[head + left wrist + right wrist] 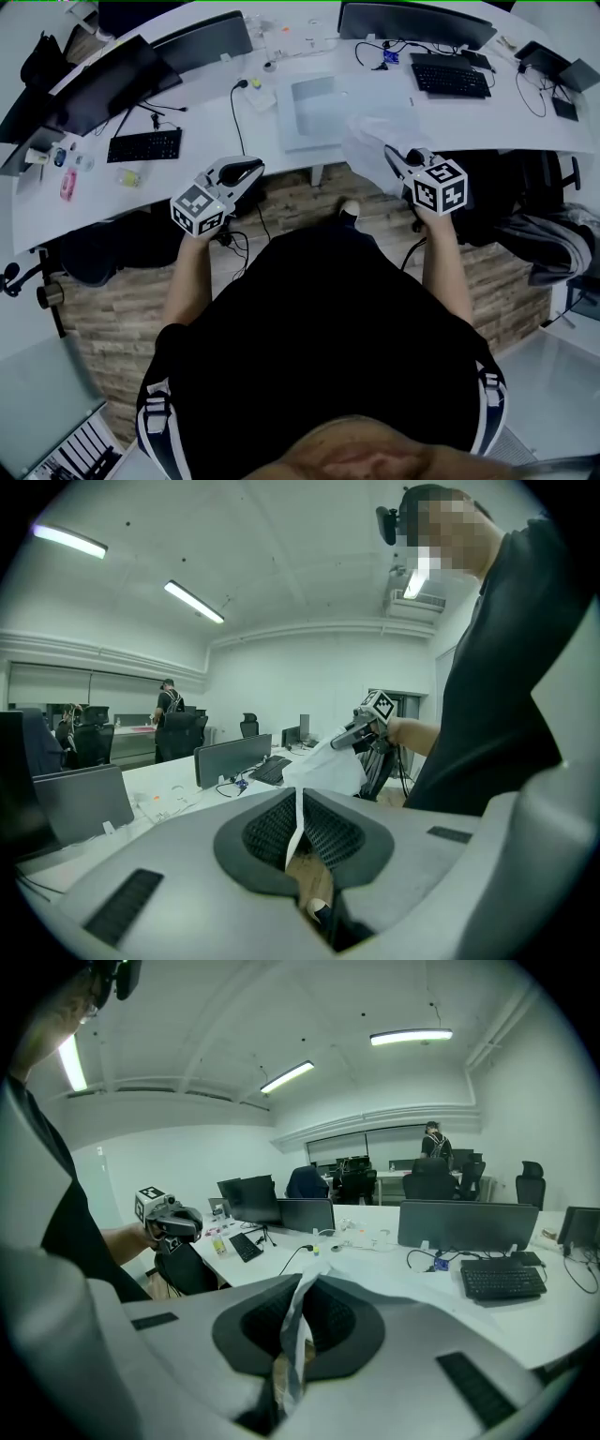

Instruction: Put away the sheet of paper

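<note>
head view: the person stands at a curved white desk [216, 112]. the right gripper [392, 153], at about 2 o'clock from the body, is clenched on the sheet of paper [370, 136]. the sheet hangs limp off the jaw tips toward 11 o'clock, over the desk edge, so it is lifted clear and not lying flat. the left gripper [251, 169] sits at about 10 o'clock, well apart from the sheet, with no paper at its tips. a flat grey pad [314, 111] lies on the desk at 12 o'clock; it may be where the sheet belongs, but i cannot tell.

left gripper view: the jaws are pressed together and carry nothing, with only a thin pale slit between the pads. past them, at 1 o'clock, the right gripper [361, 731] holds the white sheet [328, 766] by one edge. that leaves this hand free, likely to steady or fold.

right gripper view: the pads are closed on a crumpled fold of the paper [298, 1321], a corner pinch that keeps the thin sheet from slipping. the left gripper [186, 1225] waits at 9 o'clock.
</note>
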{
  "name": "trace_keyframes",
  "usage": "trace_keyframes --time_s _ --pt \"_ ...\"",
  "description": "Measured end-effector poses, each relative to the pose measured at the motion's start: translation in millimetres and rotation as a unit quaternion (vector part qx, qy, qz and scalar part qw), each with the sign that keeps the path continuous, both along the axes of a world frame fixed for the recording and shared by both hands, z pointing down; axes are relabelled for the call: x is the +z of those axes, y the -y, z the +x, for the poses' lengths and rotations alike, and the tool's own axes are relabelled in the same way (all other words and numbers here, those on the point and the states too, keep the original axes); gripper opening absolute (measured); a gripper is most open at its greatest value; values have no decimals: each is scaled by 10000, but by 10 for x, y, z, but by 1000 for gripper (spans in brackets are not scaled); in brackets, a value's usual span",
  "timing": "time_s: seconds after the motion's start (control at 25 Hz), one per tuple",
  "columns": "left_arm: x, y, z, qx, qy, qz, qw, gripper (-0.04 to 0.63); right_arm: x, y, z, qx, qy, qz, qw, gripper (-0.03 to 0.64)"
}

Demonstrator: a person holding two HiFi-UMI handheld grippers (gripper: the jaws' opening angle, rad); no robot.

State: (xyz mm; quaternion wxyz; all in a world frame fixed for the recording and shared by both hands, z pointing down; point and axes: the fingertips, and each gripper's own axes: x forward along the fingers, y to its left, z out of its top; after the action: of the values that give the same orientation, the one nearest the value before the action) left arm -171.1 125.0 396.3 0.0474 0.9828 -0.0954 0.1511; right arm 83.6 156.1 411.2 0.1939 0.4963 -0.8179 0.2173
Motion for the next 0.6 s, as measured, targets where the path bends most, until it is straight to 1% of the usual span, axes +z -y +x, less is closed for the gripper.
trace_keyframes --time_s 0.36,0.6 --pt "71 167 87 -227 39 -87 9997 41 36 304 118 -240 42 -6 9997 15" --pt "141 226 206 -225 71 -157 9996 41 109 413 213 -283 76 -58 9996 15"
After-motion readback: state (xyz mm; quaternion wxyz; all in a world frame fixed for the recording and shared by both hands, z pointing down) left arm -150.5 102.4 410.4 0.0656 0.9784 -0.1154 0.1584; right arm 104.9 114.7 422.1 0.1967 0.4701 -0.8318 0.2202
